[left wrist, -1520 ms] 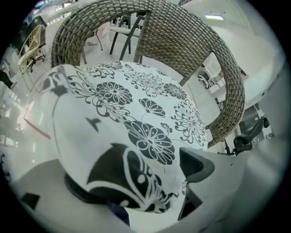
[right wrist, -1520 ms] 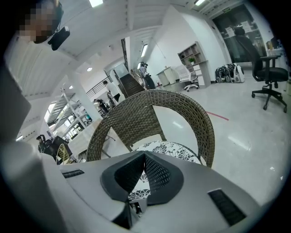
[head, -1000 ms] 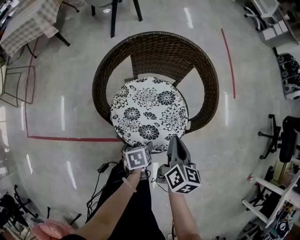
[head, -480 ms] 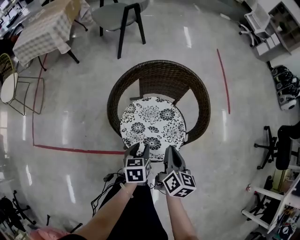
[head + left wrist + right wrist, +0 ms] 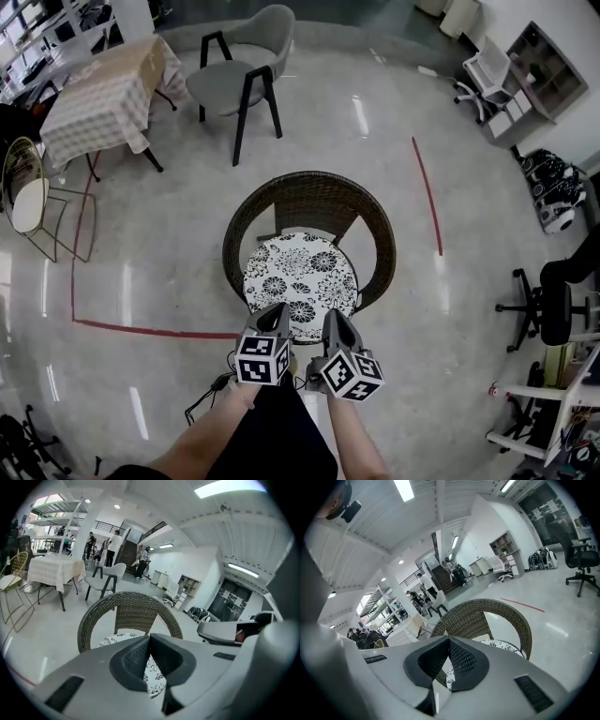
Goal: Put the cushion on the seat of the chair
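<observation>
While both grippers are held side by side at the near edge of the scene, the cushion [image 5: 300, 286] is seen lying flat on the seat [image 5: 317, 234] of the chair [image 5: 309, 202]. It is round, white with black flowers, and it is ringed at the back and both sides by the dark woven backrest.

And the left gripper [image 5: 275, 319]: its jaws have just been closing, and in the left gripper view the pads are pressed together tip to tip. Nothing is caught between them, and the cushion is seen on the chair beyond them.

Now the right gripper [image 5: 333, 321]: in the right gripper view its jaws are likewise brought together at the tips. Nothing is pinched there either, and only the woven backrest and a slice of the flowered cover are seen past them.

Both grippers are pointed toward the chair's front edge. The marker cubes are turned up to the head view and the forearms [image 5: 211, 441] are stretched out behind them.

On the shiny floor [image 5: 159, 262], a red line [image 5: 427, 192] is seen to the chair's right. A grey chair [image 5: 239, 75] and a cloth-covered table [image 5: 103, 98] are set well apart, farther back.
</observation>
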